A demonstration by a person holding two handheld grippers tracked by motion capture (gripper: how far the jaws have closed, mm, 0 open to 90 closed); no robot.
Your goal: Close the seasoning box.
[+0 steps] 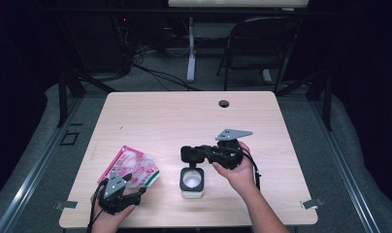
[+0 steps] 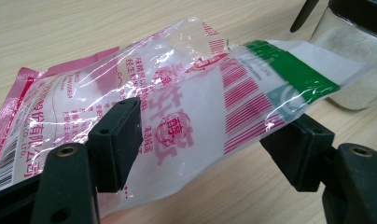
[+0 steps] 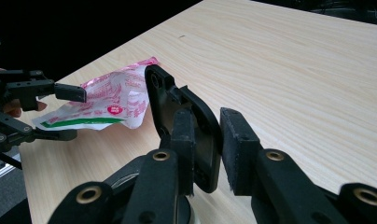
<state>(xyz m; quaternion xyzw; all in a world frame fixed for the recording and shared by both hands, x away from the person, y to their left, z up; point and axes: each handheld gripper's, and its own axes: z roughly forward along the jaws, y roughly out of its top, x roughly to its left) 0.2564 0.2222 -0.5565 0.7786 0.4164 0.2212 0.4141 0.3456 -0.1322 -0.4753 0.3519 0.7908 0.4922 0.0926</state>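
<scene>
Pale wood-grain table [image 1: 150, 111], dark room behind, a folding chair [image 1: 262, 46] pushed back beyond the far edge.

Left gripper [image 1: 120, 193] sits at the near-left corner, jaws wide, straddling a pink-and-white plastic pouch [image 1: 131, 170] with a green band at its top. In the left gripper view the pouch [image 2: 177, 107] is lifted between the two black pads; one pad [image 2: 119, 140] appears to touch the film, the other stands clear — not a pinch.

Right gripper [image 1: 194, 156] reaches leftward over a small clear jar [image 1: 191, 182] of white granules standing near the table's middle front. The jar's black hinged lid [image 3: 177, 107] is flipped up, and in the right gripper view it stands between the jaws, which are narrowed about it; one pad [image 3: 184, 140] lies against it, the other [image 3: 238, 149] just beside. Clamped or not — cannot tell.

Step in hand, as I read it: opening the jar to take the pouch's contents. Lid up, mouth exposed.

Next move calls for a firm grip on the pouch, raising it and tipping its open end over the jar mouth, lid held back throughout.
</scene>
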